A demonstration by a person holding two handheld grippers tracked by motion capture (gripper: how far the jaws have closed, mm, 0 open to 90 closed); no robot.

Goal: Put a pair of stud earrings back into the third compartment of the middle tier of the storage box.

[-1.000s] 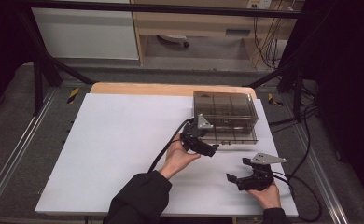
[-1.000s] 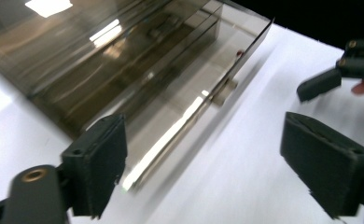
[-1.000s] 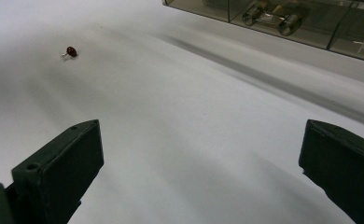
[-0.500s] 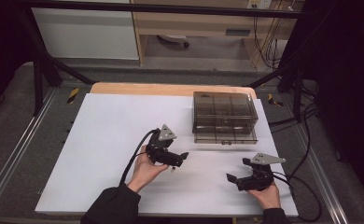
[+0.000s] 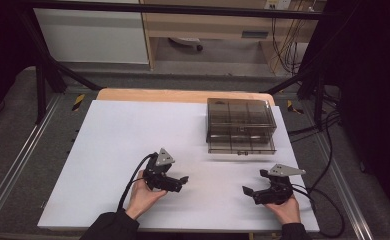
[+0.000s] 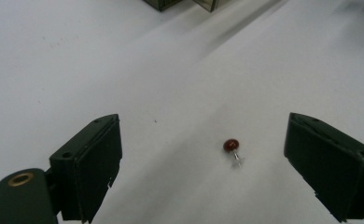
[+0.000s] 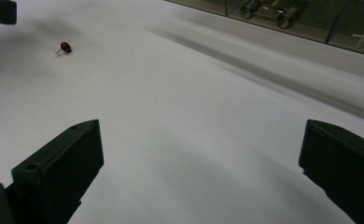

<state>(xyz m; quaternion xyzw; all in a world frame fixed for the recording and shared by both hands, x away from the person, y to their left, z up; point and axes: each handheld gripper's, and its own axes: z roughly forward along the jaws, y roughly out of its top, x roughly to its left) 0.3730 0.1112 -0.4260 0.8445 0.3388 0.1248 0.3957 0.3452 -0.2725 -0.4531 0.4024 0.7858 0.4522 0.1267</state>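
Observation:
A small red bead-like part with a thin metal leg (image 6: 231,145) lies on the white table, ahead of my left gripper (image 6: 201,135) and between the lines of its two jaws. That gripper is open and holds nothing. In the high view the left gripper (image 5: 182,180) points right, held low at the table's near middle. My right gripper (image 5: 248,191) points left toward it, resting near the front right edge. The right gripper (image 7: 202,140) is open and empty. From there the red part (image 7: 66,46) lies far off at upper left.
A smoky transparent drawer box (image 5: 240,125) stands at the back right of the white table top (image 5: 133,135); its front compartments with small metal parts (image 7: 283,14) show in the right gripper view. Cables trail from both grippers. A metal frame surrounds the table.
My left gripper has drawn back from the front of the drawer box, moving left and toward the near edge. The right gripper has stayed where it was.

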